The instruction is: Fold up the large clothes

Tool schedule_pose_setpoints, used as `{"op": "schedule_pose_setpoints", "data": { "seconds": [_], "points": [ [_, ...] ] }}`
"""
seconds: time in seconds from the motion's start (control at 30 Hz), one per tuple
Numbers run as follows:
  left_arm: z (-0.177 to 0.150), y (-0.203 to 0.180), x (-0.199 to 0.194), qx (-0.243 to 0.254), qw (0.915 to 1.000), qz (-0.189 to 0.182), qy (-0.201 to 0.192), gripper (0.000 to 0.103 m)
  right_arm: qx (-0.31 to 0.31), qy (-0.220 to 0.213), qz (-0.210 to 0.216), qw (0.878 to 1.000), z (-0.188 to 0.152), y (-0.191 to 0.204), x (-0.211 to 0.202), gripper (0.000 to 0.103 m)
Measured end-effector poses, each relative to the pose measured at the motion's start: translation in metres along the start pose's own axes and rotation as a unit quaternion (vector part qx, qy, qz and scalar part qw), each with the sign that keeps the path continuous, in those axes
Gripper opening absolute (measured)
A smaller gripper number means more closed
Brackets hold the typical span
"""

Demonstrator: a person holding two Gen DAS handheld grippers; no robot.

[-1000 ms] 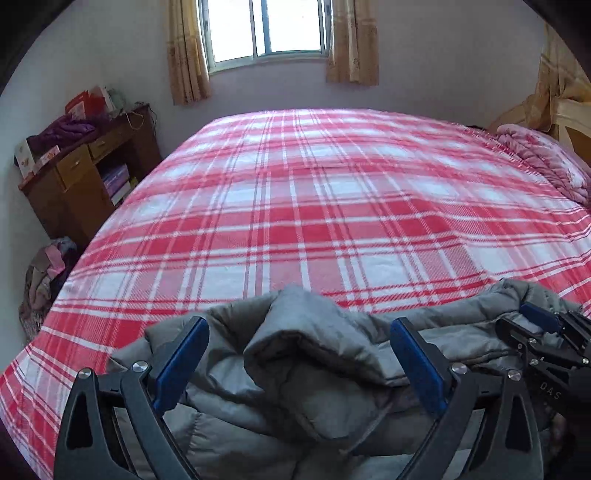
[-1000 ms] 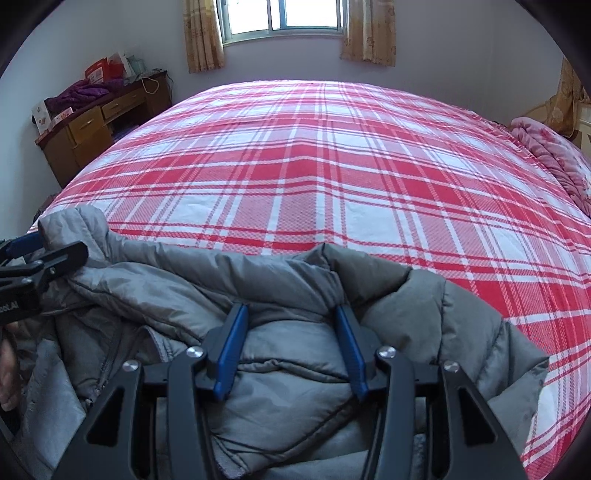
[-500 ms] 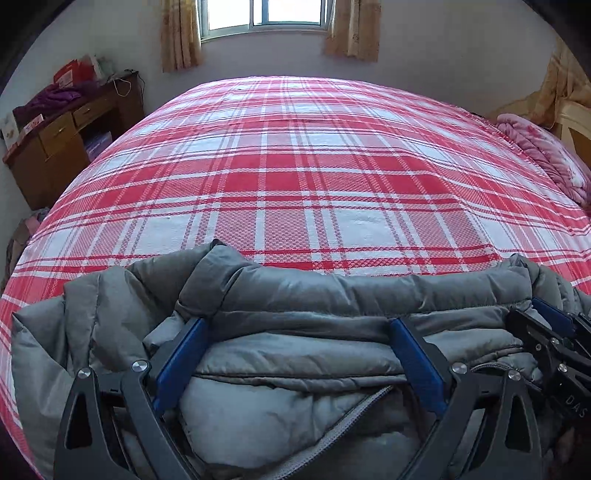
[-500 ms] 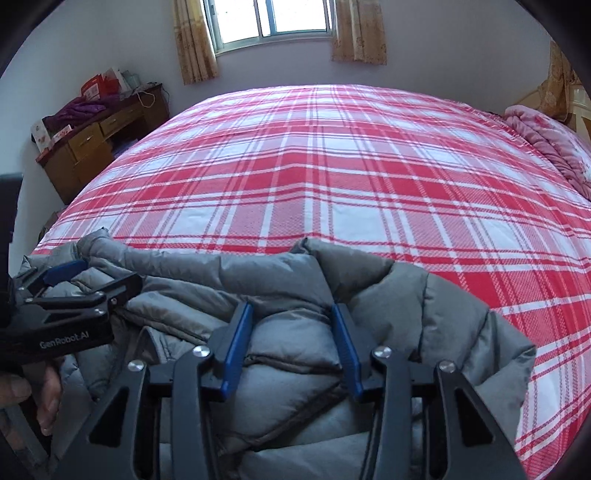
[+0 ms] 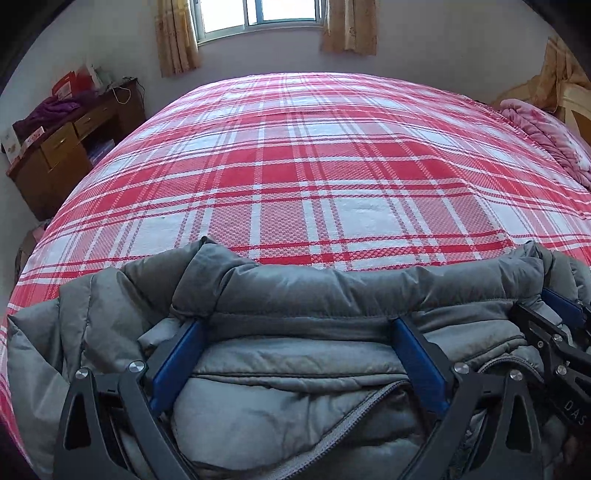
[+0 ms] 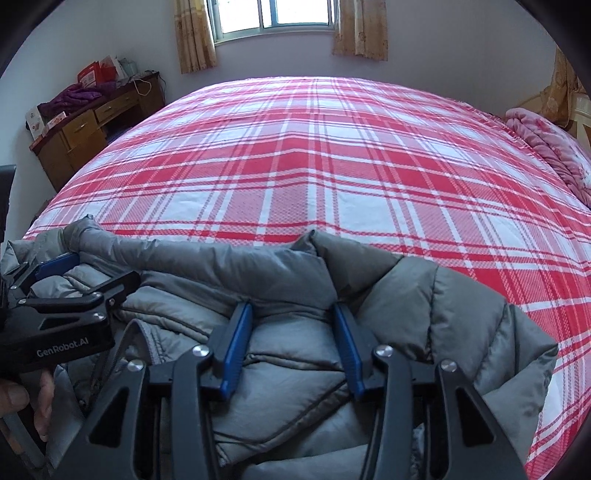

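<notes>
A grey quilted puffer jacket (image 5: 295, 354) lies bunched at the near edge of the bed; it also shows in the right wrist view (image 6: 295, 354). My left gripper (image 5: 299, 325) has its jaws wide apart, with a thick fold of the jacket lying between the blue pads (image 5: 177, 354). My right gripper (image 6: 293, 314) has its jaws partly closed around a padded fold of the jacket, the blue pads (image 6: 236, 343) pressing its sides. Each gripper shows at the edge of the other's view: the right one (image 5: 554, 332) and the left one (image 6: 66, 291).
The bed has a red and white plaid sheet (image 5: 314, 166). A pink blanket (image 5: 546, 136) lies at its right edge. A wooden desk (image 5: 62, 147) with clutter stands at the left wall. A window with curtains (image 5: 258, 18) is at the far wall.
The left gripper swung right and forward over the jacket; the jacket's top fold now stretches straight between the two grippers. The right gripper kept its hold and lifted slightly.
</notes>
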State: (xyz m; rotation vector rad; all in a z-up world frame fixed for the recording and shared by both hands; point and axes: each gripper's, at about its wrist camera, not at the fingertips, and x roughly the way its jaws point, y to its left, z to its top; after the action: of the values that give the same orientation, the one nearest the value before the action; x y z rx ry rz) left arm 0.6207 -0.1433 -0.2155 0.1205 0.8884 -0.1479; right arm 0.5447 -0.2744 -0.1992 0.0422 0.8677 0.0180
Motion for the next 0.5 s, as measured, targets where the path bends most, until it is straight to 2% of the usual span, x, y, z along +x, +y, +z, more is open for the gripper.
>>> {"op": "schedule_pose_setpoints", "data": {
  "seconds": [0.5],
  "points": [
    [0.0, 0.0004, 0.0005, 0.0, 1.0, 0.0, -0.001, 0.1, -0.004, 0.002, -0.004, 1.0, 0.0022, 0.002, 0.0045, 0.05]
  ]
}}
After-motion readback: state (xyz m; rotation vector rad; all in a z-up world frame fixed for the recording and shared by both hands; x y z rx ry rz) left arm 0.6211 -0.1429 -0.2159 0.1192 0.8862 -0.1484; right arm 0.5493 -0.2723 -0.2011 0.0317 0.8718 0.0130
